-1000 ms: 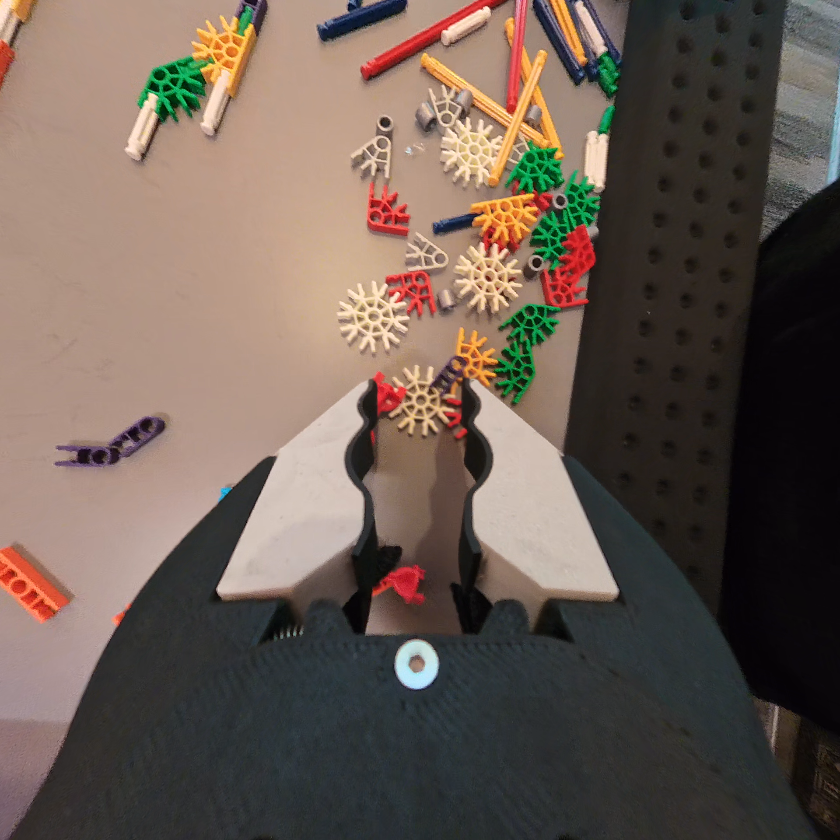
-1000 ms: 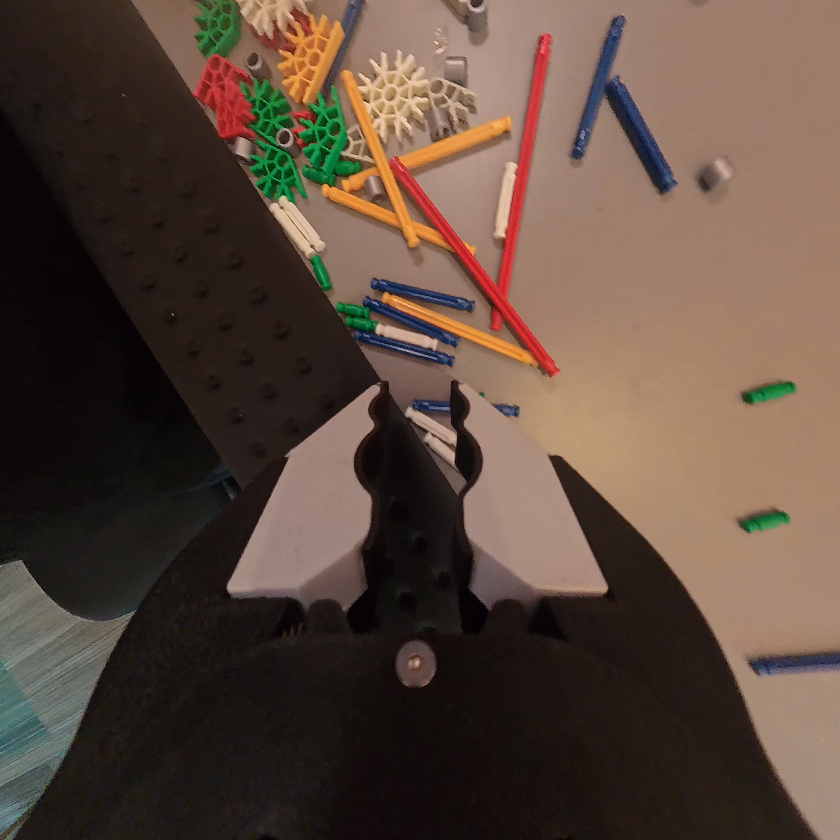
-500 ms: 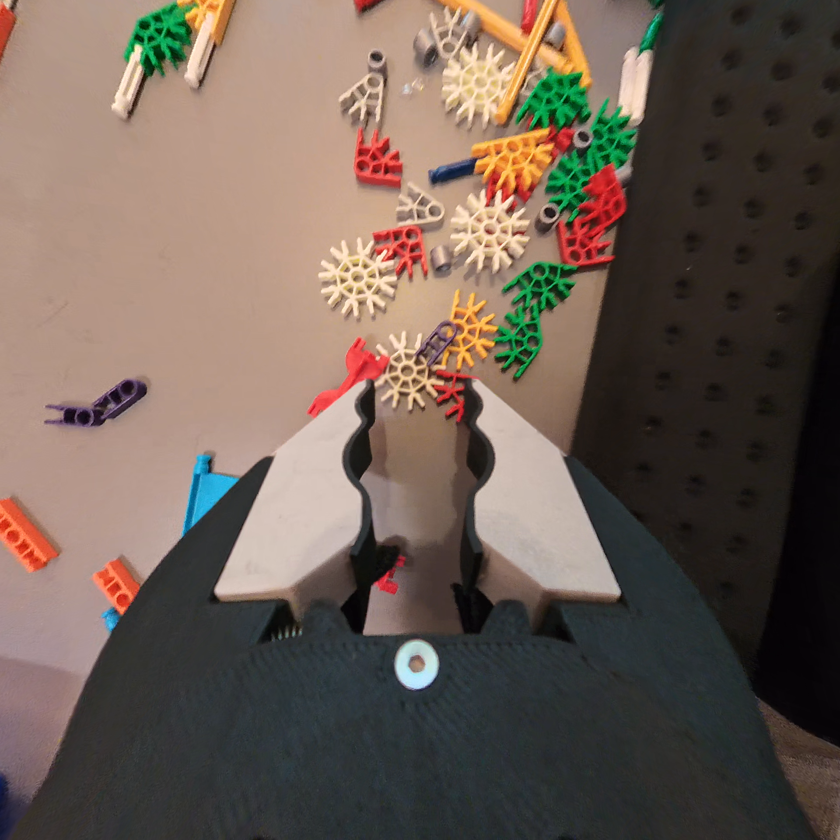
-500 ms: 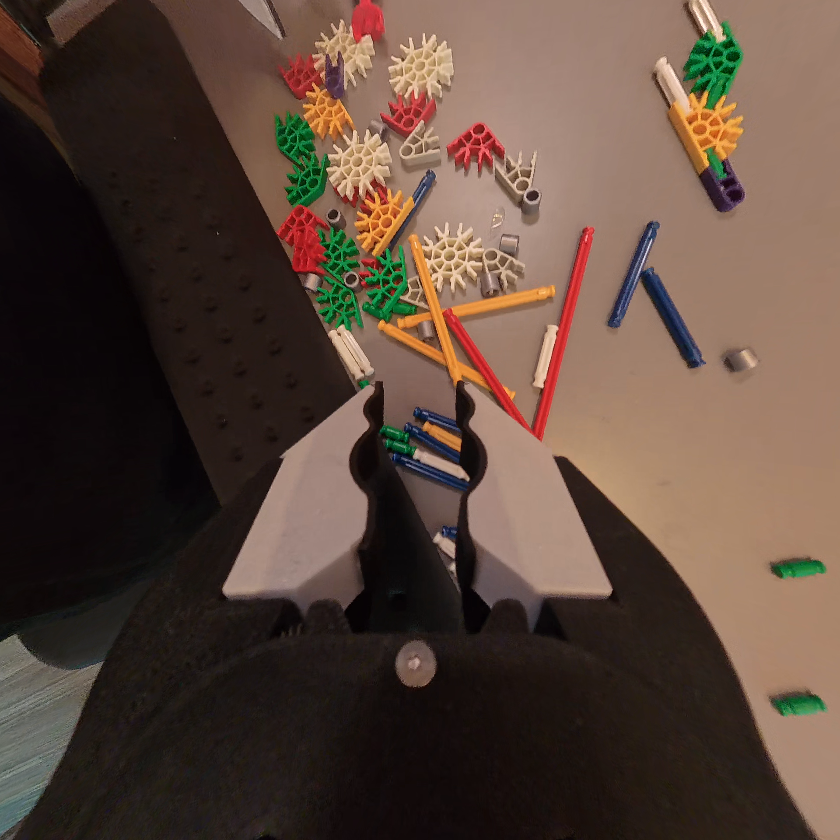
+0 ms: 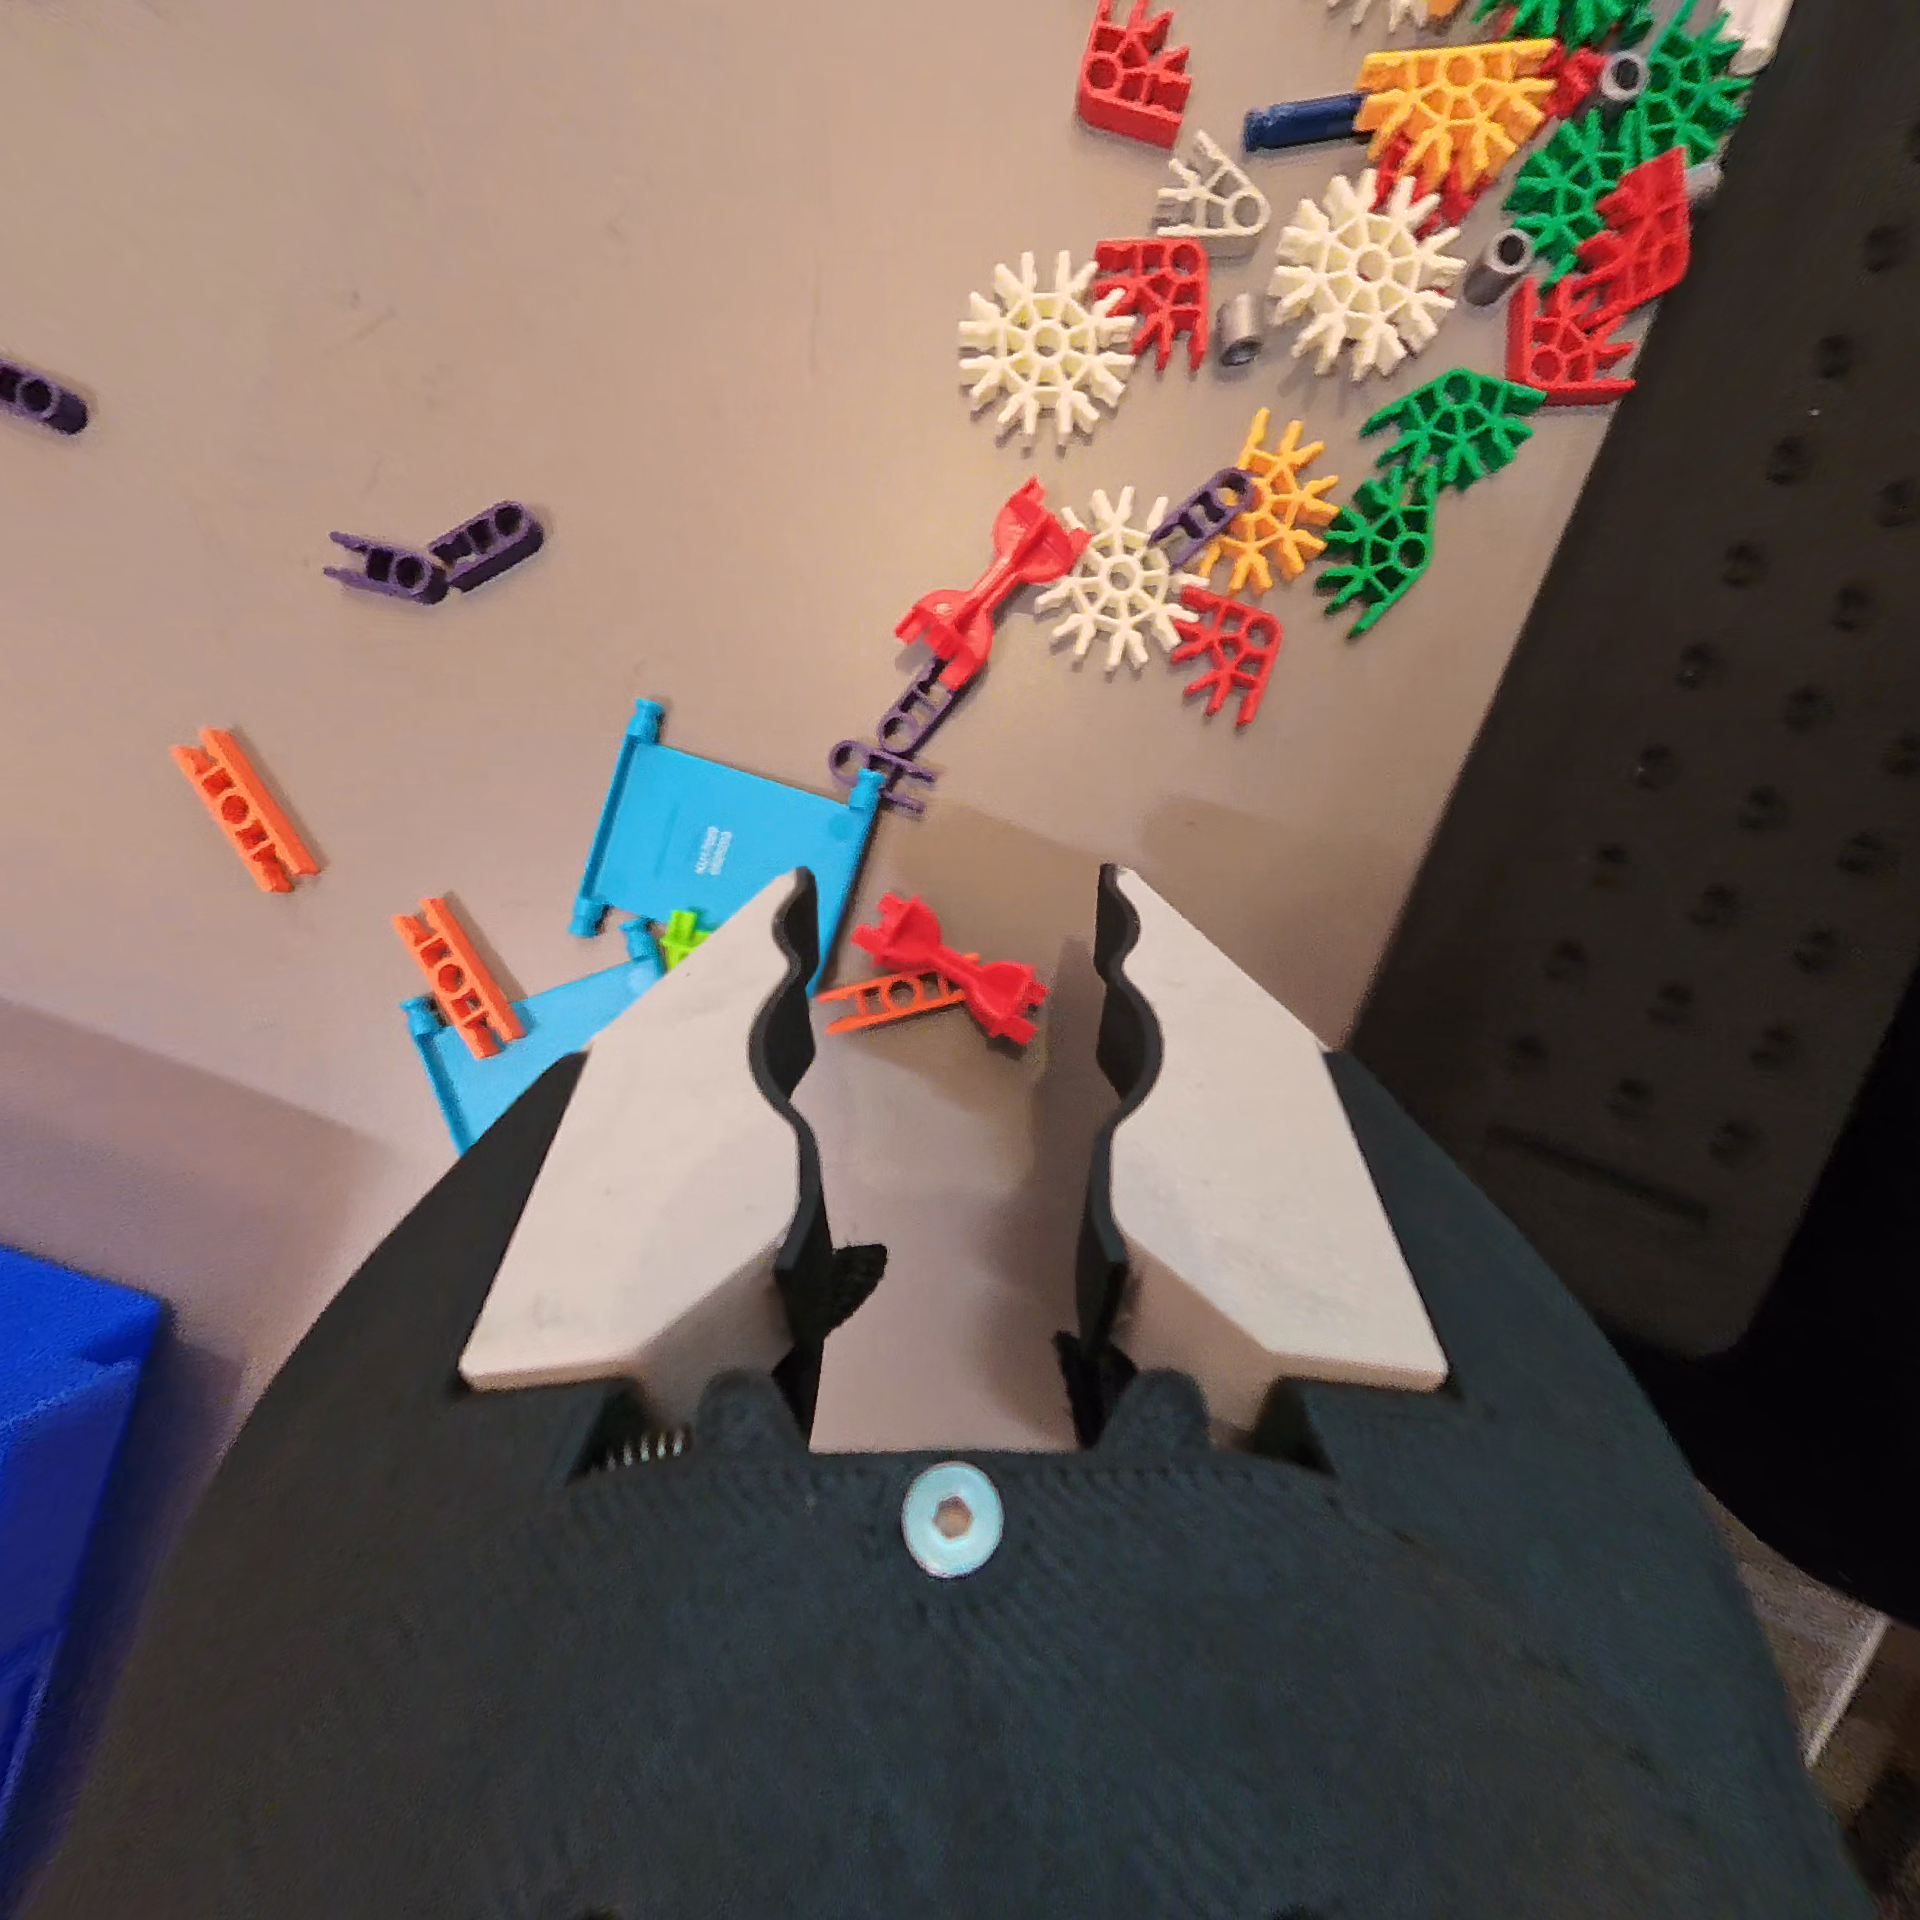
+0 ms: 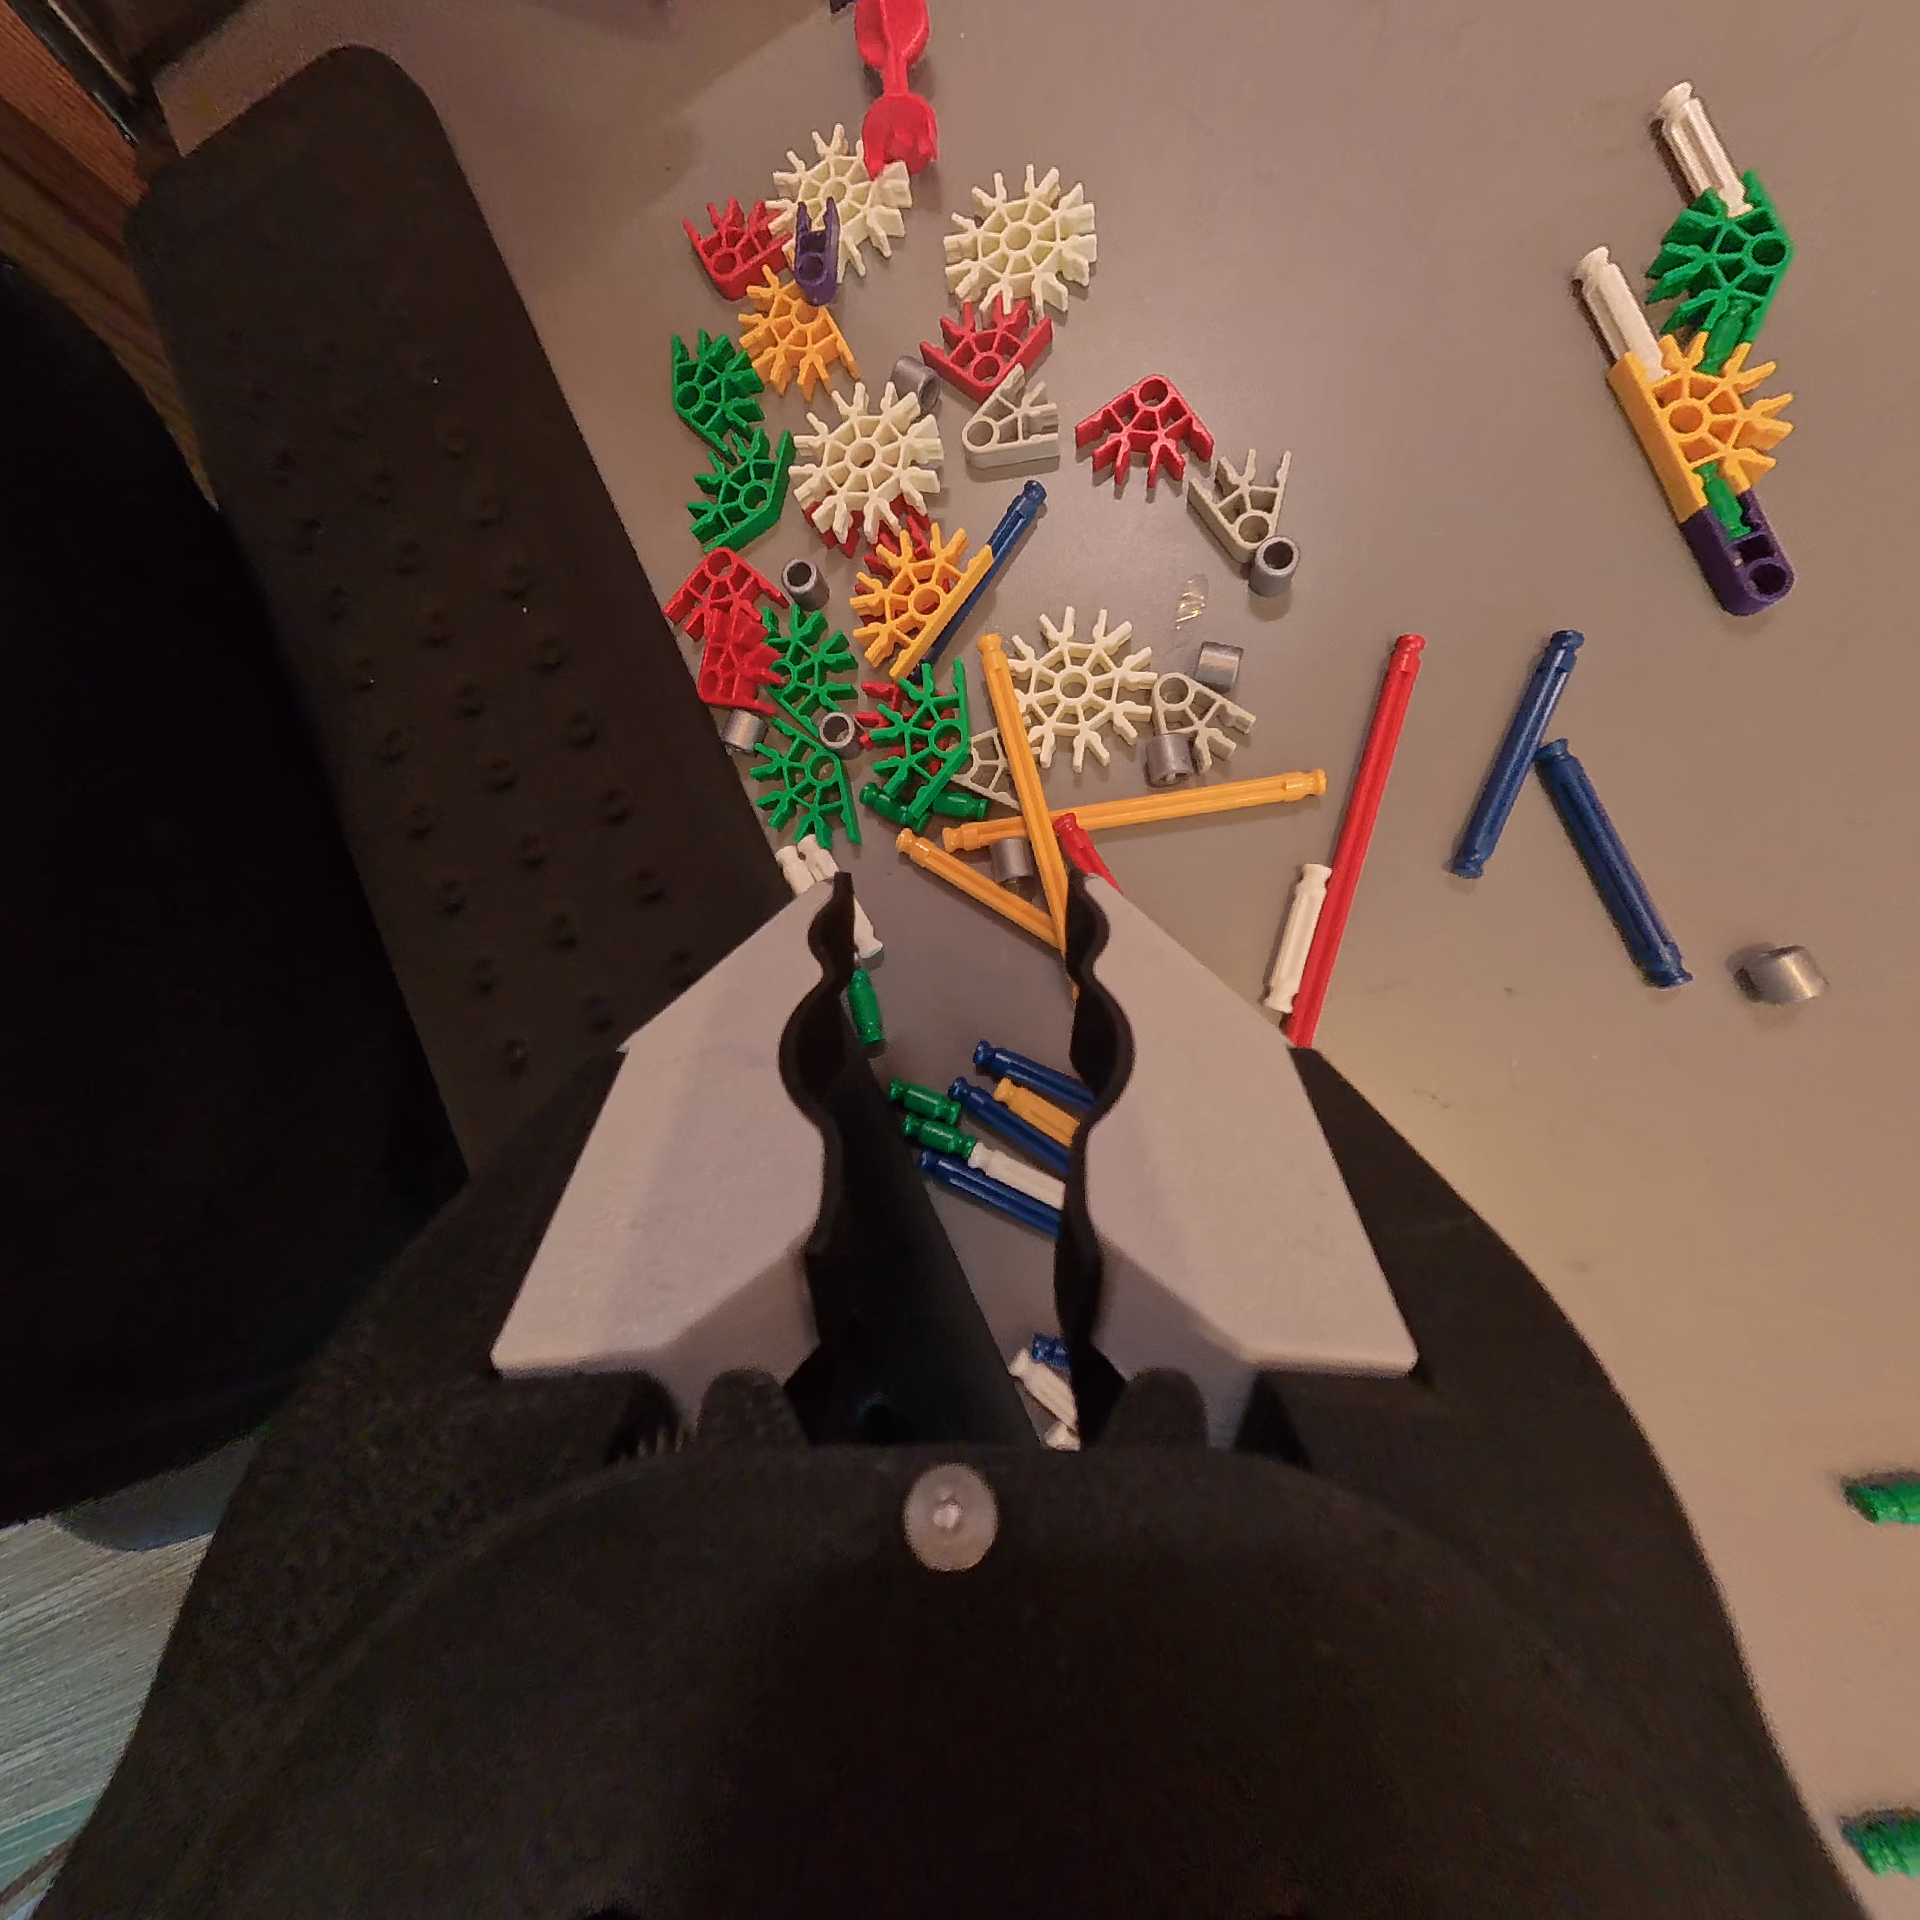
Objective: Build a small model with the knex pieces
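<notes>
Your left gripper (image 5: 951, 914) hangs with jaws apart, empty, over a red bow-tie plastic connector (image 5: 945, 968) touching an orange slotted clip (image 5: 894, 1000); closing could pinch both. The right gripper (image 6: 961, 914), jaws apart, holds nothing.

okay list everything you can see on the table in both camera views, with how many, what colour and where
Snowflake-shaped plastic connectors: four, cream, among the pile by the black pad.
Fan-shaped plastic connectors: many, red, green, yellow, grey, same pile.
Plastic rods: many, red, yellow, blue, white, green, right of and beneath the right gripper.
Red bow-tie plastic piece: one, between the left gripper's fingertips, on the table.
Flat plastic panels: two, light blue, beside the left gripper.
Black perforated foam pad: one, table edge.
Left gripper: open.
Right gripper: open.
</notes>
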A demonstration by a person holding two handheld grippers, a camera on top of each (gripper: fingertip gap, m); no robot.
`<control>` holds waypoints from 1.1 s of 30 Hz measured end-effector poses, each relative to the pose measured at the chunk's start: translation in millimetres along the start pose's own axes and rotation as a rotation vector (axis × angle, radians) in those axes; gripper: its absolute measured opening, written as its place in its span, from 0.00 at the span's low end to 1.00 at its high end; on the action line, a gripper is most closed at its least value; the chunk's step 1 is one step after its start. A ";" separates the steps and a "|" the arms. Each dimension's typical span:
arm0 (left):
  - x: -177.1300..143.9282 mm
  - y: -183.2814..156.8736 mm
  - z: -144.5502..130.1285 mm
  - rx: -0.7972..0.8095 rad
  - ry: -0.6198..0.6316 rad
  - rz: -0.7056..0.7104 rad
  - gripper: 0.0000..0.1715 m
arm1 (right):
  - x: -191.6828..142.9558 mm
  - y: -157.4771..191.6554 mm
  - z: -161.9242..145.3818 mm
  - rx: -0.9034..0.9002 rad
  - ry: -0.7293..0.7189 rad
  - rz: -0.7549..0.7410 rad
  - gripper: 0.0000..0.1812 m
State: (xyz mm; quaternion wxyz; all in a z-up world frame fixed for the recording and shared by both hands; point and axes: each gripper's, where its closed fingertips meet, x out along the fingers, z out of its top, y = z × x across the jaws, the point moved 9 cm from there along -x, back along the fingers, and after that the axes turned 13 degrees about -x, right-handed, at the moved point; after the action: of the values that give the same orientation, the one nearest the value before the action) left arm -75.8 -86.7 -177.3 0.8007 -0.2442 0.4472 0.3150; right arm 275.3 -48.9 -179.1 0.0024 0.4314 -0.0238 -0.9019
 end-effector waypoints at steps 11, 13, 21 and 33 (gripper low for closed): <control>7.1 -11.9 -7.0 -0.160 0.072 0.105 0.22 | 16.8 15.6 14.7 -0.071 -0.017 0.062 0.17; 0.6 -7.3 -15.2 -0.324 0.080 0.170 0.19 | 17.5 16.5 14.3 -0.073 -0.024 0.061 0.16; -2.1 -0.2 -26.7 -0.529 0.043 0.282 0.07 | 21.2 8.4 16.5 -0.093 -0.048 0.079 0.16; 14.0 13.3 -27.8 -0.783 -0.008 0.224 0.14 | 15.0 -2.2 12.5 -0.121 -0.067 0.102 0.16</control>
State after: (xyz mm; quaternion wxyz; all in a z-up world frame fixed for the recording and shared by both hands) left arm -95.4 -92.3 -204.2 0.6099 -0.4789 0.3141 0.5477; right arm 256.1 -46.6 -183.1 0.0738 0.3980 0.0087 -0.9143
